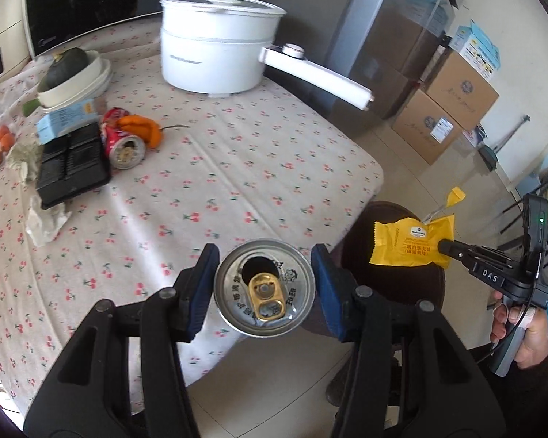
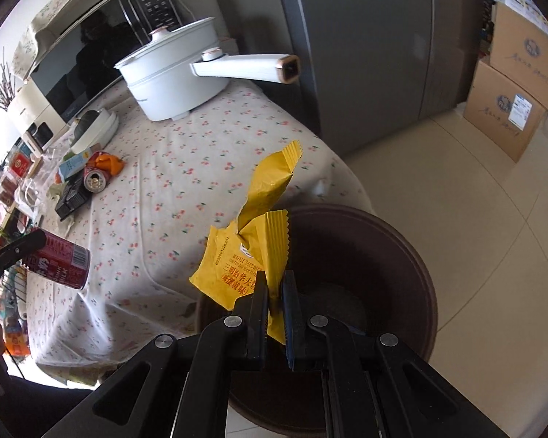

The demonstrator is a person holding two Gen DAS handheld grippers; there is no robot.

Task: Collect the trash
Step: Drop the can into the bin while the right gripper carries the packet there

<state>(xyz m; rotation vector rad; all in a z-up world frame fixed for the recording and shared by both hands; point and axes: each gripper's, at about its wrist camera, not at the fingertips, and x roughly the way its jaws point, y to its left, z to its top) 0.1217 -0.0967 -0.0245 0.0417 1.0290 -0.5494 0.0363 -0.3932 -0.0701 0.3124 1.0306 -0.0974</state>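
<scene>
Desk: right half bare to its rounded edge, clutter far left. Brown bin on open floor just off that edge. Left hand-held gripper clamps can above the desk edge. Right hand-held gripper, jaws nearly together, pinches yellow wrapper over the bin.

Pot stood at far side of table, microwave behind it. Crushed can, peel and tray lay together at table's left part. Bin stood on floor beside table's near corner. Boxes stacked far right, beside fridge.
</scene>
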